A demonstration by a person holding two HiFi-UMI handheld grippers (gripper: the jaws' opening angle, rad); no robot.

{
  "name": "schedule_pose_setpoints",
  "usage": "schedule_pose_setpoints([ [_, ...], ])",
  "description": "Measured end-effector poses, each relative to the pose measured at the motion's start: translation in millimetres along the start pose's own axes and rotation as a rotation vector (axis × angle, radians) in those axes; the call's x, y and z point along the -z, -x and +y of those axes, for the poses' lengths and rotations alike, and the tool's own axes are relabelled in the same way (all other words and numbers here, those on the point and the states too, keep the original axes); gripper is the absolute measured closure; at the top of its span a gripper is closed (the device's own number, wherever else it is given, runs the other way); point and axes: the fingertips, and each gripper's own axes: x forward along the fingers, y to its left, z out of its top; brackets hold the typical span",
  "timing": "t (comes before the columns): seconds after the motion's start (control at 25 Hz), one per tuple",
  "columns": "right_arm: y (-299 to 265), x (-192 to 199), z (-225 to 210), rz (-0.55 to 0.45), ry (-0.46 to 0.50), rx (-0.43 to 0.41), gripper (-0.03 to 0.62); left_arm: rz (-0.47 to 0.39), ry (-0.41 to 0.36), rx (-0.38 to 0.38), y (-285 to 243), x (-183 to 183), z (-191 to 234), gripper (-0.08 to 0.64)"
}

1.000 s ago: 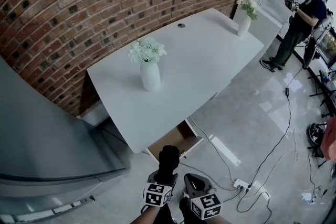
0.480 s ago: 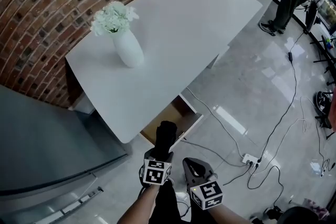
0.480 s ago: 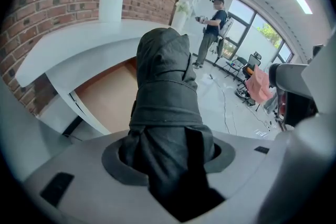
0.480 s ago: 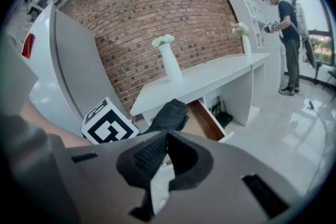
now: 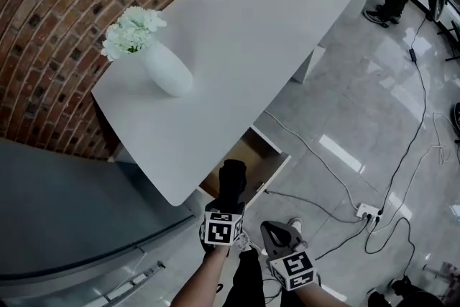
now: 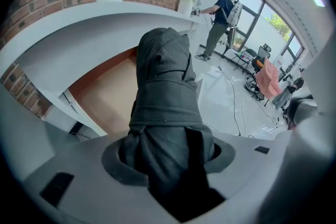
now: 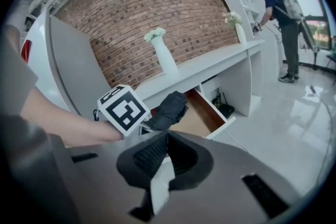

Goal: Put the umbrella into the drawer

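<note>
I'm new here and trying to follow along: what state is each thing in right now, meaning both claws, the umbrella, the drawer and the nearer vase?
umbrella: folded, gripped, not yet in the drawer.
left claw: shut on the umbrella.
right claw: shut, empty.
drawer: pulled open, nothing visible inside.
vase: upright on the table, holding white flowers.

Umbrella point(image 5: 231, 180) just before the open drawer point(image 5: 253, 153), drawer beneath the table point(image 5: 244, 47).

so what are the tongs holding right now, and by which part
The left tongs are shut on the folded black umbrella, gripping its near end; the rest points toward the open drawer. The right tongs hold nothing.
</note>
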Motion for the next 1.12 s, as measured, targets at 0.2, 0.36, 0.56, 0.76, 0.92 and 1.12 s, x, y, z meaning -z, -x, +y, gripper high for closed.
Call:
schedule_pose_setpoints([
  [0.2,1.3,12.7,-12.9,0.015,-0.018,0.004,0.575,0.039,-0.063,-0.083,-16.5,-12.9,9.0,0.321],
  [0.36,4.5,16.5,-24.0,0.015,-0.053,0.016,0.575,0.059,-0.057,-0.121,-29.0,-23.9,10.2,0.319],
  [0.56,8.0,6.9,-29.8,-0.010,-0.071,0.009,0.575,0.108,0.104,-0.052,-48.8,-21.2,5.6,0.319],
  [0.76,11.2,-1.7,-36.5,-0.024,-0.078,0.008,0.575,0.135,0.126,-0.082,-57.4,-25.0,18.1,0.319],
  [0.92,16.1,-3.0,-45.4,-0.026,-0.068,0.012,0.575,0.179,0.065,-0.147,-65.9,-28.6,32.5,0.318],
  [1.12,19.6,0.4,-56.4,-0.015,-0.062,0.017,0.575,0.205,-0.050,-0.202,-74.6,-40.2,37.8,0.318],
])
